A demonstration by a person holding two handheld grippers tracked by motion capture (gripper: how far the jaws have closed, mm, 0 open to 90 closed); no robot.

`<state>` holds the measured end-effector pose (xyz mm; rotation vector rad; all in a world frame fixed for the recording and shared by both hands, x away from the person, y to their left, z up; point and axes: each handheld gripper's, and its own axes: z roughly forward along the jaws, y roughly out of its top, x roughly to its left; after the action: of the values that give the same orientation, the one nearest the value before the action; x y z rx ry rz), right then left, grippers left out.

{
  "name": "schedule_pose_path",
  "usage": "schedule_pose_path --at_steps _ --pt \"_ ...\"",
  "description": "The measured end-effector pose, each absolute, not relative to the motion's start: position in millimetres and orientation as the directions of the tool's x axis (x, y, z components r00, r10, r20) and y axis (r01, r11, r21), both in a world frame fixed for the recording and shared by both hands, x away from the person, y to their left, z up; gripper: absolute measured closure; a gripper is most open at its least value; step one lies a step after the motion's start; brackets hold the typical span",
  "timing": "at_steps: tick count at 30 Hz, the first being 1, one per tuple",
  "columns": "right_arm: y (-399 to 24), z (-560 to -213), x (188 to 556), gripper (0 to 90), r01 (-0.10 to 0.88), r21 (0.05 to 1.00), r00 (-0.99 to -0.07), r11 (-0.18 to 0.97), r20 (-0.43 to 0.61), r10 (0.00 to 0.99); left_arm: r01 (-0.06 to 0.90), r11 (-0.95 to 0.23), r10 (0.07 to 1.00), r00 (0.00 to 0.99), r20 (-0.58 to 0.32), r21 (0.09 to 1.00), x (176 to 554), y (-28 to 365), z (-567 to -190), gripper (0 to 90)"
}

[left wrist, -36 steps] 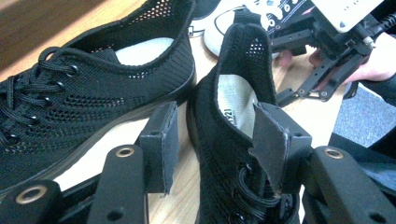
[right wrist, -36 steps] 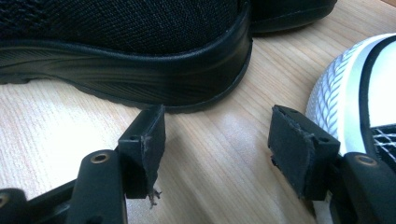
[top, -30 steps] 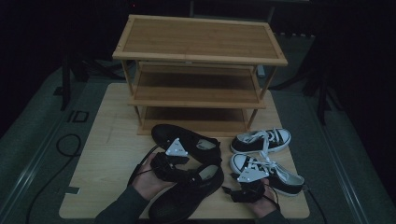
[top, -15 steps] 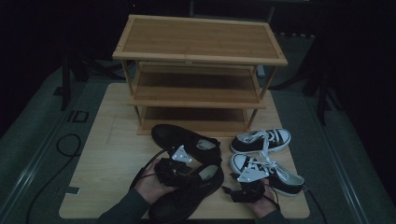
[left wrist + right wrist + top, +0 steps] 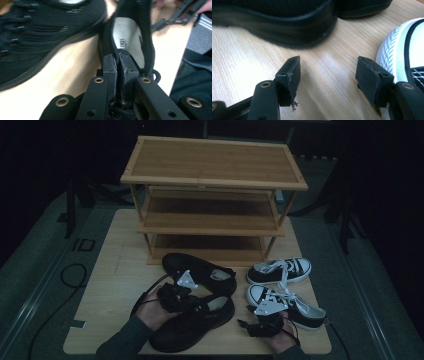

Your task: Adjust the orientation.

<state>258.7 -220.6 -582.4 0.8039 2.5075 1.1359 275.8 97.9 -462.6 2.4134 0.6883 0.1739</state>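
A pair of black shoes lies on the wooden table (image 5: 112,270). The far black shoe (image 5: 200,269) (image 5: 50,30) sits in front of the rack. The near black shoe (image 5: 200,322) (image 5: 130,32) lies by the front edge. My left gripper (image 5: 194,302) (image 5: 118,58) has just been closing and is now shut on the near shoe's collar wall, one pad inside and one outside. My right gripper (image 5: 247,326) (image 5: 328,72) rests low over the table and is open with nothing between its pads. It sits between the black shoe's heel (image 5: 287,25) and a white sneaker toe (image 5: 397,42).
A three-tier wooden shoe rack (image 5: 215,165) stands at the back of the table. Two black-and-white sneakers lie at the right, one farther (image 5: 280,269) and one nearer (image 5: 292,305) beside my right hand. A cable loops off the table's left edge.
My left gripper's jaws have closed onto the near black shoe's collar, and the hand has shifted slightly toward that shoe. My right gripper has stayed where it was.
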Motion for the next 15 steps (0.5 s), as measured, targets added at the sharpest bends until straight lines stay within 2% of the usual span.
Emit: schedule_pose_path --at_steps 8,15 --pt "-220.5 -582.4 258.8 36.3 0.374 0.756 -0.808 0.537 -0.019 0.588 0.474 -0.632 0.609 0.793 0.015 0.613 302.9 120.1 -457.3 84.8" --pt "-220.6 -582.4 258.7 36.4 0.374 0.756 -0.809 0.538 -0.018 0.588 0.480 -0.620 0.638 0.768 0.044 0.621 316.7 114.9 -461.5 84.7"
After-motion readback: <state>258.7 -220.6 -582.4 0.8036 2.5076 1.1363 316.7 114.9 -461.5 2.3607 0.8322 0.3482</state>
